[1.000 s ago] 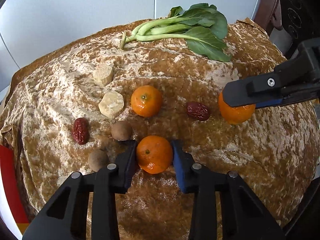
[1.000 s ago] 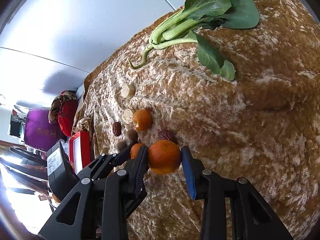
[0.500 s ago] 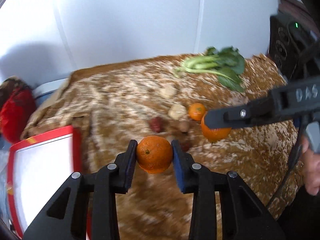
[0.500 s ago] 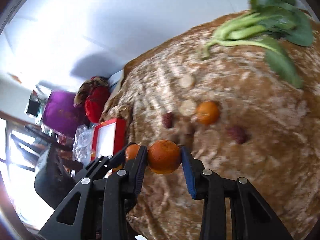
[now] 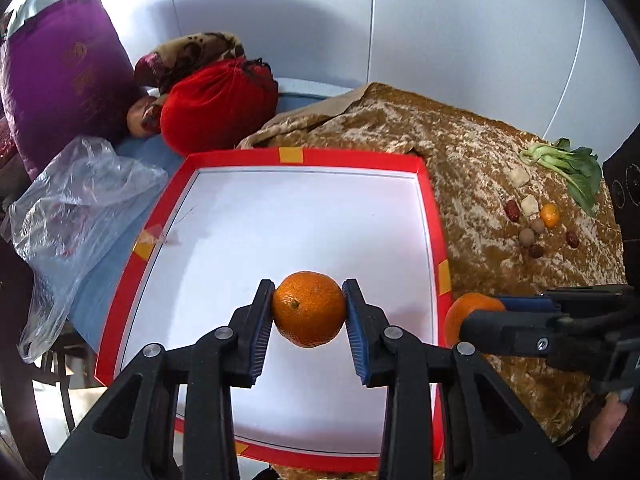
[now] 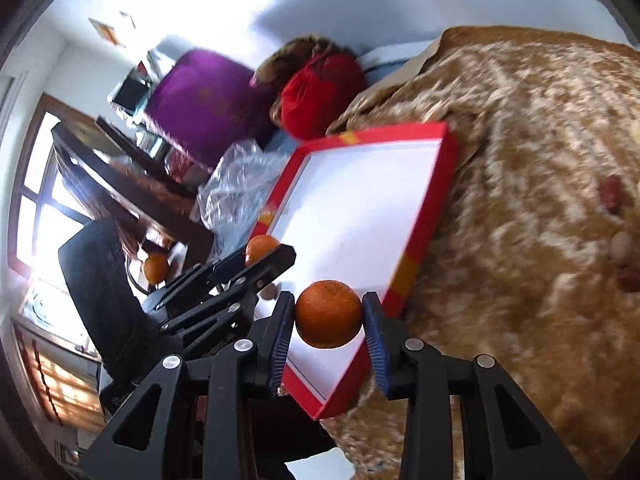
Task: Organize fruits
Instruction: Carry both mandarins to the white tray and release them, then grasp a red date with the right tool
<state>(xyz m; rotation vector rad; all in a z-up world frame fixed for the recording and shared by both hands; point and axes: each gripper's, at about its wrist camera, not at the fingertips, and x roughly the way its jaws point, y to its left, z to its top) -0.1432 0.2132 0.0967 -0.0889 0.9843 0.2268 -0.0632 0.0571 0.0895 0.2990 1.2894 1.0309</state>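
Note:
My left gripper point(image 5: 309, 310) is shut on a mandarin point(image 5: 309, 309) and holds it above the white floor of the red-rimmed tray point(image 5: 288, 156). My right gripper point(image 6: 329, 314) is shut on a second mandarin point(image 6: 329, 314), hanging over the tray's near right rim point(image 6: 404, 276). In the left wrist view the right gripper point(image 5: 476, 320) comes in from the right with its mandarin point(image 5: 460, 312) just outside the tray's edge. The left gripper point(image 6: 260, 254) with its mandarin point(image 6: 260, 246) shows at the tray's left in the right wrist view. A third mandarin point(image 5: 549, 215) lies far right on the brown cloth.
On the brown cloth point(image 5: 480, 168) at far right lie red dates point(image 5: 511, 210), brown round fruits point(image 5: 527, 237), pale chunks point(image 5: 519, 177) and a leafy green point(image 5: 576, 164). Left of the tray are a clear plastic bag point(image 5: 76, 192), a red bundle point(image 5: 216, 100) and a purple cushion point(image 5: 60, 68).
Both grippers have swung left from the fruit pile to the red-rimmed tray, each still carrying its mandarin. The pile now lies far off to the right.

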